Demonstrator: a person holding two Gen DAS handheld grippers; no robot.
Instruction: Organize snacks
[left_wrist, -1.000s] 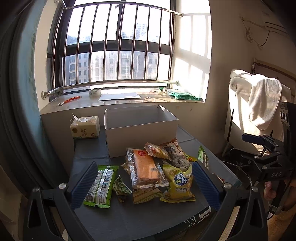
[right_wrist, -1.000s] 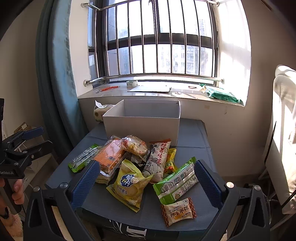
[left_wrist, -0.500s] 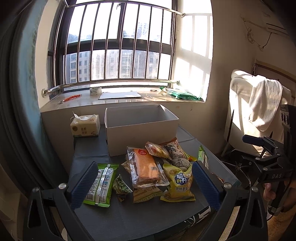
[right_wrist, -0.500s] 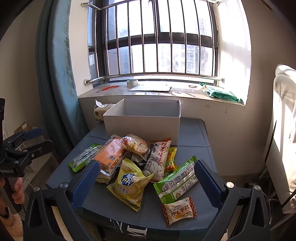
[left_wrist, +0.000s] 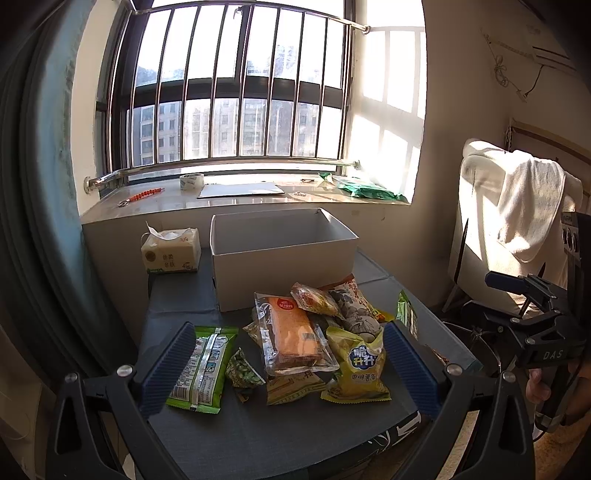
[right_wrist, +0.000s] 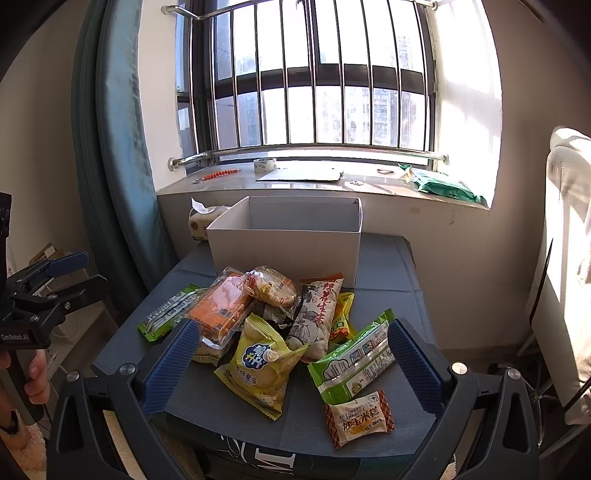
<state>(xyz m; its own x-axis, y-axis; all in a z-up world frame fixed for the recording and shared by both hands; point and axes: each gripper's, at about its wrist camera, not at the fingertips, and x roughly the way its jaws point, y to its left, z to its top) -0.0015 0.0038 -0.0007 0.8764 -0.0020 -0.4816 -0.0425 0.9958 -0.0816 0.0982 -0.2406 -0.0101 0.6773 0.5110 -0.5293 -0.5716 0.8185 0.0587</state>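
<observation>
Two wrist cameras face a barred window across a snack-strewn table (left_wrist: 258, 435), one from its near left, one from its near right. Both frames share the white box (left_wrist: 280, 266) (right_wrist: 284, 251) at centre and the sill.

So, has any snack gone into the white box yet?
No: in the left wrist view the white box shows only bare inner walls, and the snack packets all lie on the table in front of it.
</observation>
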